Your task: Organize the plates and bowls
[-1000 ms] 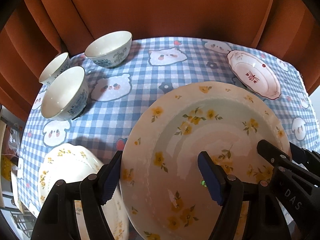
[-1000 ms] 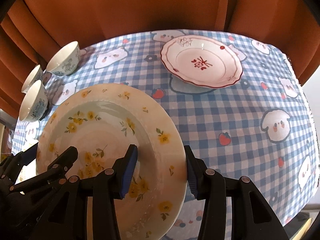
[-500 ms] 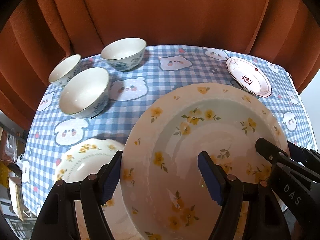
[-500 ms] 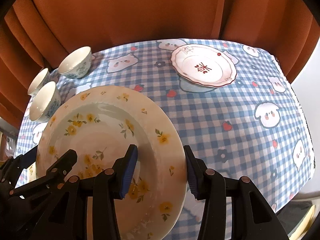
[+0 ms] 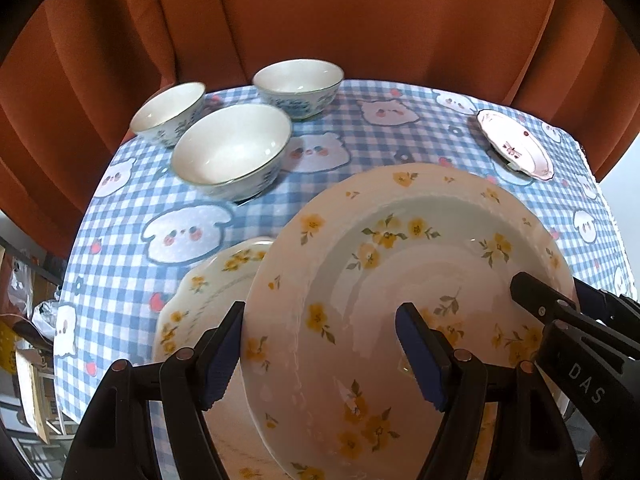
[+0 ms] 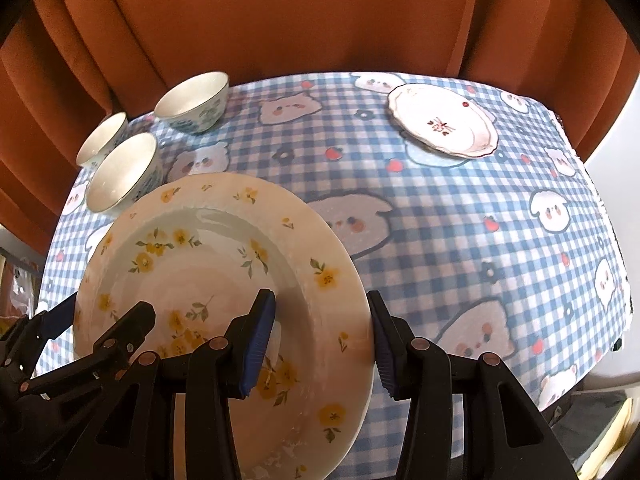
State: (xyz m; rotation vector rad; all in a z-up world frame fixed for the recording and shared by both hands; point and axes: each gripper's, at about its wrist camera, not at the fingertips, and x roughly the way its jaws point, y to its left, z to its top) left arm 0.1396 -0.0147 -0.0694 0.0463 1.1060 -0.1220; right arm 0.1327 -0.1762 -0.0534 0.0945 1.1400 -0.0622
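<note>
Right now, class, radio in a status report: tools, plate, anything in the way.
Left tool and right tool both grip the large yellow-flowered plate, lifted. Second yellow-flowered plate lies below left. Three white bowls stand beyond.

You face a rust-orange pleated curtain (image 5: 360,20) behind a table under a blue-checked animal-print tablecloth (image 6: 460,240).

A wide stretch of the blue-and-white checked tablecloth (image 6: 460,240) lies bare through the middle and right, giving open passage. On the left, three white porcelain bowls with blue patterns (image 5: 232,152) cluster close together, leaving only narrow gaps. A scalloped white plate with a red motif (image 6: 442,126) occupies the far right corner. Near the front left, a scalloped yellow-flowered plate (image 5: 208,292) blocks the surface, partly under the large round yellow-flowered plate (image 5: 400,300). Orange curtains (image 5: 320,20) close off the far side.
</note>
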